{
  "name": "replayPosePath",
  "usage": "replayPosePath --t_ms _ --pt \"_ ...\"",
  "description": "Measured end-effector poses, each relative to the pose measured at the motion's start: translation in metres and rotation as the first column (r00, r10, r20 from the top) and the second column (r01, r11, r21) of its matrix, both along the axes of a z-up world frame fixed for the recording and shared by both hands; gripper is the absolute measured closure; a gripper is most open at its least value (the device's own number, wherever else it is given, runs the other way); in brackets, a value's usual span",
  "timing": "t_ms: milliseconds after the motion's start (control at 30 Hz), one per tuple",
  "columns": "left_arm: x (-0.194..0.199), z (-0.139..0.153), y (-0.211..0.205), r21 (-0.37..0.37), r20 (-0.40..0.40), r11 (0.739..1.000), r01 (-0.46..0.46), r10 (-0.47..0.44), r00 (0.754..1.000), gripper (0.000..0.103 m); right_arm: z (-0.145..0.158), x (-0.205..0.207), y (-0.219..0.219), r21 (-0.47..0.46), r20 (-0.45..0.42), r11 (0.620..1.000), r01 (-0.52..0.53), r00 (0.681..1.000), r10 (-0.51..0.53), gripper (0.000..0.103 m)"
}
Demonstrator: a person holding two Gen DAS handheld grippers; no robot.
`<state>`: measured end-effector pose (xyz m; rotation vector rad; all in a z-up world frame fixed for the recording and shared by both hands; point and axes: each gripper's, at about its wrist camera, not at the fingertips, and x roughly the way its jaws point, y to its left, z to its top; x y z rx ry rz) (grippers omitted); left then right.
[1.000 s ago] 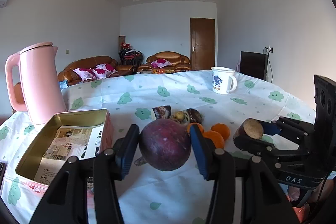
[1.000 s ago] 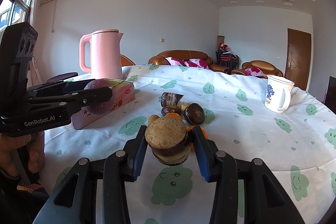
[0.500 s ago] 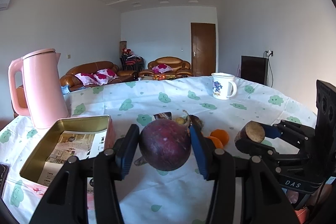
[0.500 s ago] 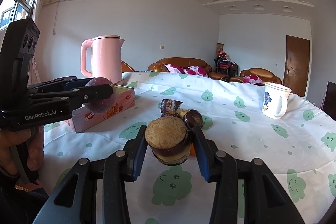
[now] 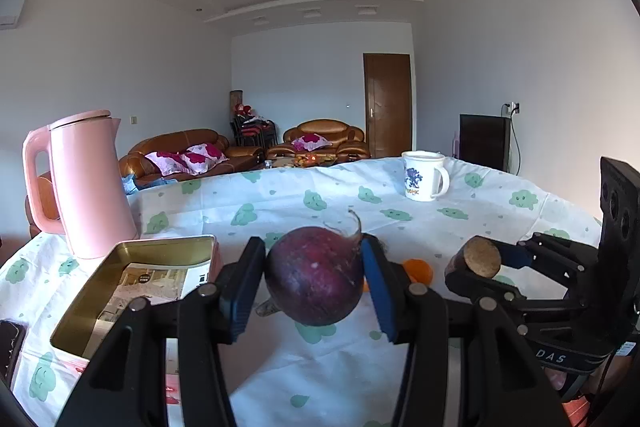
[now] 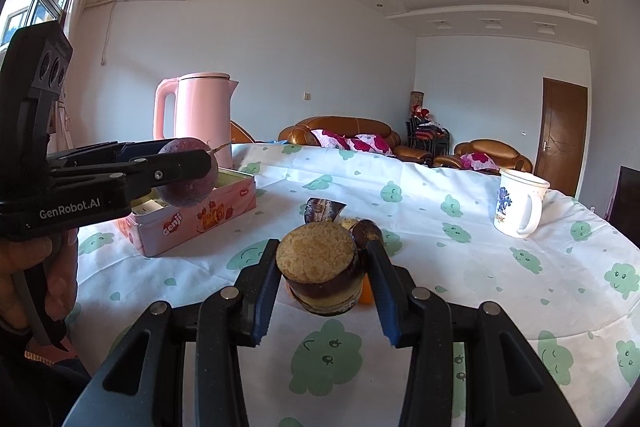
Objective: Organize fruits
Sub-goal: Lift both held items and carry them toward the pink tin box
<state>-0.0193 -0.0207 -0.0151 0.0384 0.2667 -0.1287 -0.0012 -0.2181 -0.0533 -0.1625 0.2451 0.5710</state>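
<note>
My left gripper [image 5: 313, 251] is shut on a round dark-purple fruit [image 5: 314, 279] with a thin stem, held above the tablecloth. My right gripper [image 6: 322, 261] is shut on a cut fruit piece [image 6: 318, 267] with a tan top and a dark rind. In the left wrist view the right gripper [image 5: 476, 267] sits to the right with that piece [image 5: 480, 257]. In the right wrist view the left gripper [image 6: 188, 167] hangs beside the open pink tin [image 6: 200, 223], with the purple fruit [image 6: 184, 193] over its near end. Loose dark fruits [image 6: 368, 231] and an orange [image 6: 365, 293] lie behind the cut piece.
A pink kettle [image 5: 90, 183] stands behind the tin [image 5: 100, 283], which holds a printed paper. A white mug [image 5: 424, 175] is at the far right of the table. An orange [image 5: 418, 269] lies between the grippers. A hand [image 6: 36, 275] grips the left tool.
Both grips are unchanged. Both views have tipped up a little, so the fruit pile on the table now sits mostly behind the held fruits.
</note>
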Motion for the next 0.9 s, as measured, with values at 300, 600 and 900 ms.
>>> replayPosePath --t_ms 300,600,900 --pt "-0.002 0.003 -0.002 0.005 0.004 1.0 0.019 -0.019 1.0 0.052 0.005 -0.002 0.0 0.0 0.012 1.0 -0.004 1.0 0.004 0.058" --pt "-0.005 0.01 0.002 0.002 0.014 1.0 0.006 -0.006 1.0 0.052 0.022 0.002 0.004 -0.004 0.03 1.0 -0.027 0.999 0.027 0.058" --pt "-0.004 0.018 0.017 -0.005 0.017 0.999 -0.032 0.032 0.999 0.052 0.043 0.011 0.017 0.008 0.036 0.997 -0.075 0.997 0.075 0.058"
